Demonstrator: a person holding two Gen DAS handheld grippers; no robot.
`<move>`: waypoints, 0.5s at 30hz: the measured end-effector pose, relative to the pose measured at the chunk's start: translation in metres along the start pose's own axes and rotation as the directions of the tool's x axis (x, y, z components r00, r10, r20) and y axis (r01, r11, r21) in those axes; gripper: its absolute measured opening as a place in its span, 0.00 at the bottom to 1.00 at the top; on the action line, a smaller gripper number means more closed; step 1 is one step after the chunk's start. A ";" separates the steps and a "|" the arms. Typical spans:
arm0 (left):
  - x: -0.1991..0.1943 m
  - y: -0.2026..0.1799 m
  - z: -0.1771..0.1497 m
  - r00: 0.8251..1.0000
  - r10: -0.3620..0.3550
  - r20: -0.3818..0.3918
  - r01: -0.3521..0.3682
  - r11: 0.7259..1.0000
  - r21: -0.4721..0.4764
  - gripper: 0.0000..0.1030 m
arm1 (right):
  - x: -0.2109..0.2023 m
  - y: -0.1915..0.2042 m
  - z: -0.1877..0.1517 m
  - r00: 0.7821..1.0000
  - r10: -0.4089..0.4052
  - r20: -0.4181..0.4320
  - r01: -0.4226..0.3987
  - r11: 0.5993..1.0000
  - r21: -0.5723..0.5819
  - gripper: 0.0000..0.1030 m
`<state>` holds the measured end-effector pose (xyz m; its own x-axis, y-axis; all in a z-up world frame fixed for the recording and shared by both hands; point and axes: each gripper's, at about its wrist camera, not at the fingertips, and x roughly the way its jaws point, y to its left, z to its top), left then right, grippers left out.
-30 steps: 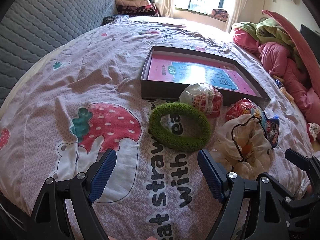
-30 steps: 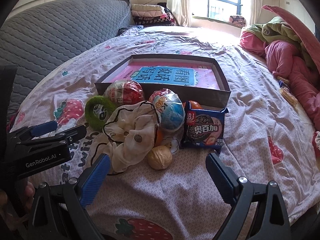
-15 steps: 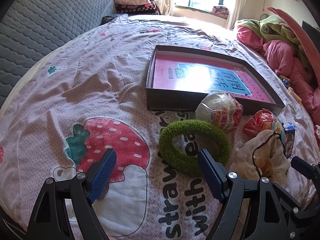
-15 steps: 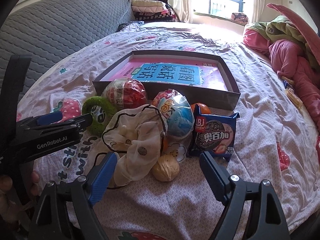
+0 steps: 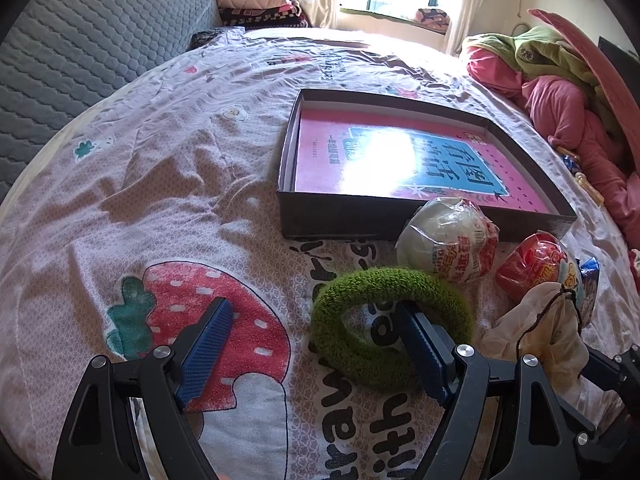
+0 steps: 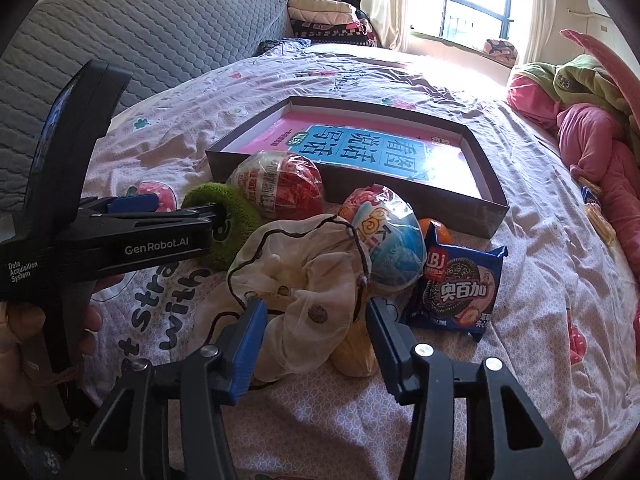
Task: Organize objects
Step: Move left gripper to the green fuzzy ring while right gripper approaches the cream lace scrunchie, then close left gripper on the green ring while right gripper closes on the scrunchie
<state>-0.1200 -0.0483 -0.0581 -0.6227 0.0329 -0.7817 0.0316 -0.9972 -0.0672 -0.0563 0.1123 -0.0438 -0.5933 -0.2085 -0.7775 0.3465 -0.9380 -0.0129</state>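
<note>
A green fuzzy ring (image 5: 388, 312) lies on the bedsheet. My left gripper (image 5: 312, 340) is open, its right finger inside the ring's hole and its left finger outside on the strawberry print. My right gripper (image 6: 316, 336) is open, its fingers on either side of a cream drawstring pouch (image 6: 304, 280). Around the pouch lie a walnut (image 6: 354, 354), two wrapped toy eggs (image 6: 280, 190) (image 6: 390, 240), an orange (image 6: 434, 228) and a blue cookie packet (image 6: 460, 288). A dark shallow box (image 5: 424, 216) holding a pink and blue book stands behind them.
A grey quilted headboard (image 5: 92, 44) runs along the left. Pink and green bedding (image 5: 560, 92) is piled at the right. Folded blankets (image 5: 256, 4) sit at the far end near the window. The left gripper's body (image 6: 120, 240) shows at the left of the right wrist view.
My left gripper moved forward and its right finger entered the green ring. My right gripper moved forward and narrowed around the cream pouch.
</note>
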 end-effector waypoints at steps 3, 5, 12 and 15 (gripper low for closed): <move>0.001 -0.001 0.000 1.000 -0.005 0.004 0.005 1.000 0.002 0.82 | 0.002 0.001 0.001 1.000 0.000 -0.005 0.000 1.000 -0.005 0.36; 0.002 -0.003 0.001 1.000 -0.010 0.004 0.010 1.000 0.010 0.82 | 0.002 0.001 0.001 1.000 -0.001 -0.004 0.001 1.000 -0.006 0.32; 0.003 -0.009 0.003 1.000 -0.013 0.015 0.012 0.999 0.029 0.75 | 0.004 0.001 0.001 1.000 0.000 -0.001 0.000 1.000 -0.009 0.20; 0.003 -0.010 0.004 1.000 -0.013 0.013 0.013 0.999 0.038 0.55 | 0.003 0.001 0.001 1.000 -0.005 0.004 0.005 1.000 -0.014 0.19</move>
<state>-0.1254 -0.0381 -0.0576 -0.6329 0.0452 -0.7729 -0.0062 -0.9986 -0.0533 -0.0588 0.1109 -0.0459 -0.5980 -0.2053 -0.7748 0.3535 -0.9351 -0.0251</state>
